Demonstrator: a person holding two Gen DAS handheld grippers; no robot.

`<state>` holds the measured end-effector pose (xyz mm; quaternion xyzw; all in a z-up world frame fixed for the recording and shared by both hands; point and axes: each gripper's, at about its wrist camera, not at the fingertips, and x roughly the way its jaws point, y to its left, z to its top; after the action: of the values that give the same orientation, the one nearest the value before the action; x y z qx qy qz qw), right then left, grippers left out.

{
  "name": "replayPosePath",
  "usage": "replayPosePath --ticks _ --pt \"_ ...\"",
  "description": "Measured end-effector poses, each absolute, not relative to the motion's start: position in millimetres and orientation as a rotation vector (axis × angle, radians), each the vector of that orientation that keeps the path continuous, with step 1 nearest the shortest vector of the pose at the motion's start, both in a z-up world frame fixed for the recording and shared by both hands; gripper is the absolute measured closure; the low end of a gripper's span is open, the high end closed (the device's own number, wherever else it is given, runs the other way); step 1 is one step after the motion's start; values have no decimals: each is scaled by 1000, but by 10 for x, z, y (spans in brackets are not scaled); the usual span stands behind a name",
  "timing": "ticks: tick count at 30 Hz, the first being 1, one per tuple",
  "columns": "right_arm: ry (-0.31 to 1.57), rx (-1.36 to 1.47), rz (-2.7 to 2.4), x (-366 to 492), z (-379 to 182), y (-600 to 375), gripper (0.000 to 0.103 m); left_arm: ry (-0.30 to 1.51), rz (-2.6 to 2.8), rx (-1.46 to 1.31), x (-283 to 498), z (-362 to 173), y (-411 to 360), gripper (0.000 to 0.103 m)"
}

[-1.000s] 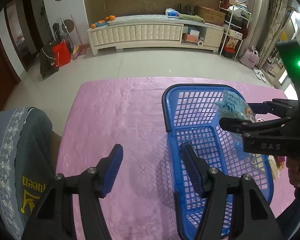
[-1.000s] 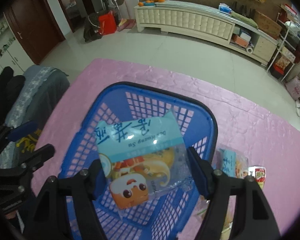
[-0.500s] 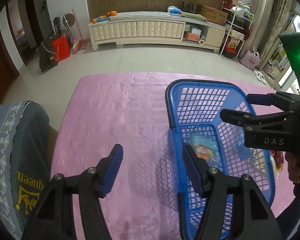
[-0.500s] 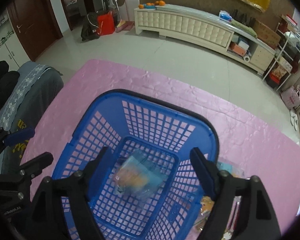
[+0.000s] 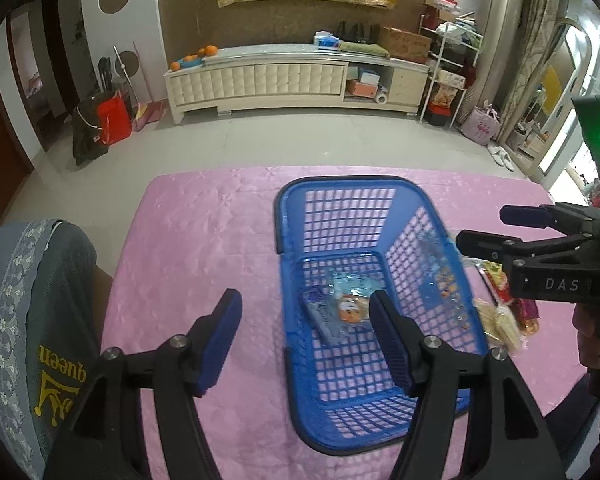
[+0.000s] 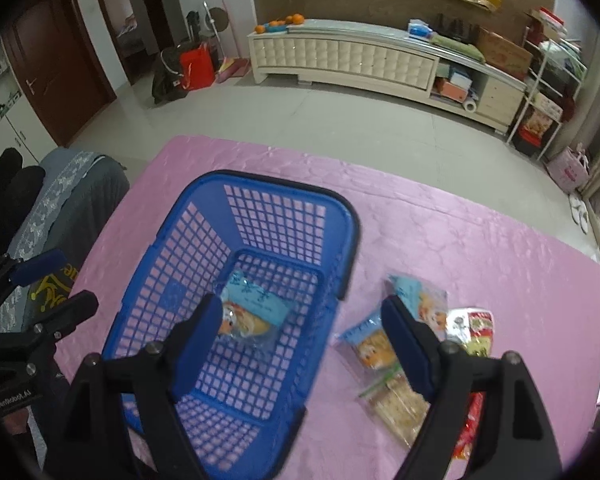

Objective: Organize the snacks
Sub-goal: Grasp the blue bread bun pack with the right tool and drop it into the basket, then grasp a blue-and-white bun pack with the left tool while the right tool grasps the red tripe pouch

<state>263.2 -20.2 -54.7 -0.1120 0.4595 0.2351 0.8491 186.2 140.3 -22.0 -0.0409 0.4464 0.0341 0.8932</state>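
A blue mesh basket [image 5: 340, 180] [image 6: 280, 182] stands on the pink tablecloth [image 5: 200, 240] [image 6: 460, 248]. One blue-topped snack packet [image 5: 344, 308] [image 6: 252, 304] lies flat on its bottom. My right gripper [image 6: 300, 306] [image 5: 492, 227] hangs open and empty above the basket's right rim. My left gripper [image 5: 303, 298] [image 6: 58, 284] hovers over the basket's left wall, its jaws opening with nothing held. Several loose snacks lie right of the basket: a blue packet [image 6: 420, 300], a red-green pack [image 6: 474, 328] and a clear cracker bag [image 6: 396, 400] [image 5: 496, 320].
A chair draped with a grey garment [image 5: 28, 320] [image 6: 68, 184] stands against the table's left side. The cloth's far edge drops to a tiled floor, with a white cabinet [image 5: 280, 80] well beyond. A hand [image 5: 592, 332] grips the right tool.
The right gripper opened and let go of the snack packet, which fell into the basket. Both grippers have since lifted and pulled back, so more of the table shows.
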Motion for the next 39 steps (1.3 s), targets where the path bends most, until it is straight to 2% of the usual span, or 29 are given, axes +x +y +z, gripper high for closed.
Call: replayPosePath --ticks 7,19,24,39 --pt "949 -184 457 2460 -403 -622 18 901 49 -44 1743 -59 1066 39" --pt "898 -143 431 2201 -231 -1223 16 874 -20 25 1665 98 478 22" --pt "907 -117 394 2205 -246 -1552 10 902 -55 56 1796 88 204 21" --pt "1094 61 296 2695 -609 -2444 10 1056 -156 54 2504 -149 -643 21"
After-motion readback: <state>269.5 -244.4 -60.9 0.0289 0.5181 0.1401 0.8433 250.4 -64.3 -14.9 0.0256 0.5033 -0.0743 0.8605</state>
